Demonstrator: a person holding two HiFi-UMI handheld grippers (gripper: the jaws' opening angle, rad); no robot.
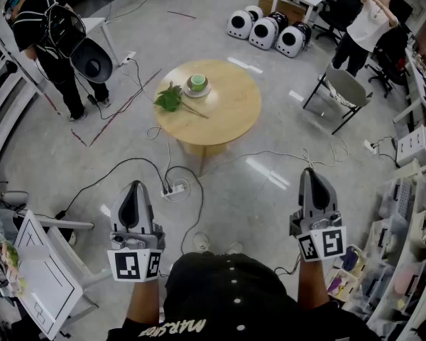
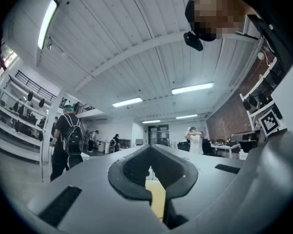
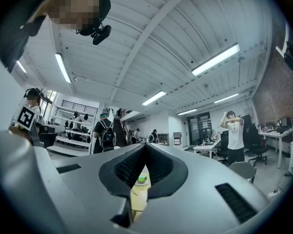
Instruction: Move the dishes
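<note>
Looking down from my head, I stand on a grey floor with a claw in each hand, both held out ahead of me and roughly level. My left claw (image 1: pixel 134 187) is closed, its dark pads meeting with nothing between them. My right claw (image 1: pixel 310 179) is closed and empty too. Each claw's own camera confirms this: only a thin slit shows below the meeting pads, and through it a strip of yellow tabletop.

The dishes are well ahead of both claws, on a round wooden table (image 1: pixel 231 116). A green cup (image 1: pixel 197 82) stands upright on a pale saucer (image 1: pixel 197 91) near the table's far left edge. I cannot tell whether the cup holds anything; its inside just looks pale. A leafy green sprig (image 1: pixel 170 98) lies just beside the saucer, on the side nearer me, with its stem running toward the table's middle. Nothing else sits on the table.

I judge the step in hand to be the approach, since no dish has been touched. To do it well, I should watch the black cables (image 1: pixel 99 182) and the power strip (image 1: pixel 176 188) lying on the floor between me and the table. I should open the jaws before they reach the dishes. The saucer's rim looks like the better hold, taken from the side away from the sprig and kept level so the cup does not slide.
</note>
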